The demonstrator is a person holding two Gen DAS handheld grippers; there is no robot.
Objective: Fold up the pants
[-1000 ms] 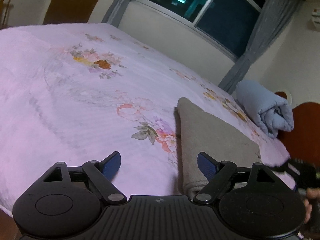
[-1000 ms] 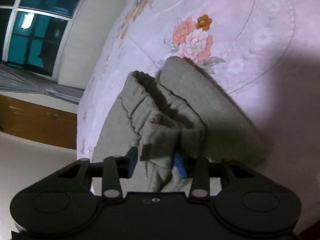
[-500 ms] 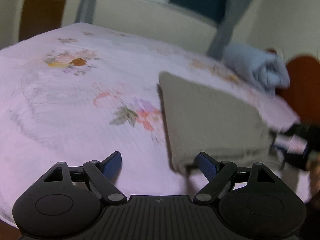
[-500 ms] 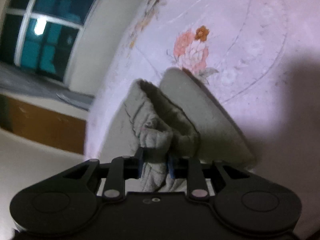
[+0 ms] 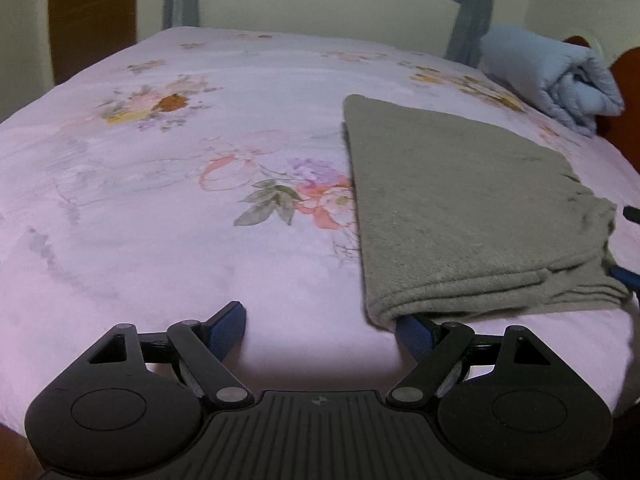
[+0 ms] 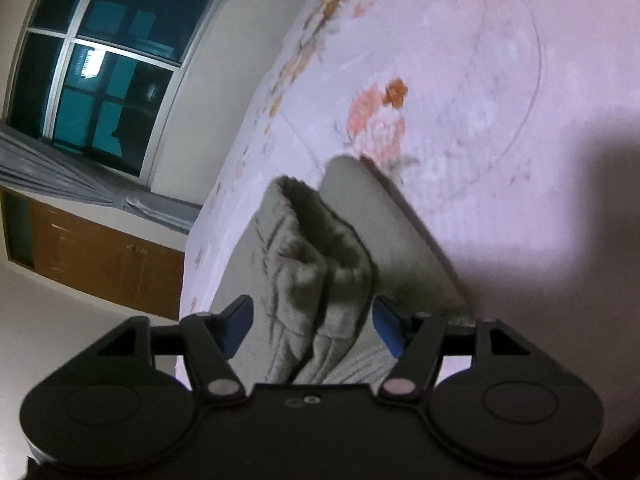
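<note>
On the pink floral bedsheet [image 5: 160,240] lie the folded grey fleece pants [image 5: 460,208]; the right tool [image 6: 312,324] has just spread, releasing the waistband, while the left tool [image 5: 320,324] stands apart, empty beside the fold.

A wide bed [image 5: 168,240] covered in a pale pink floral sheet. On it lie folded grey-green fleece pants [image 5: 460,208] and, near the far corner, a rolled light-blue quilt [image 5: 552,80].

Left hand-held gripper [image 5: 320,326], right hand-held gripper [image 6: 313,326]: black bodies, round hubs, silver pivot screws, blue fingertip pads [image 5: 226,326].
</note>
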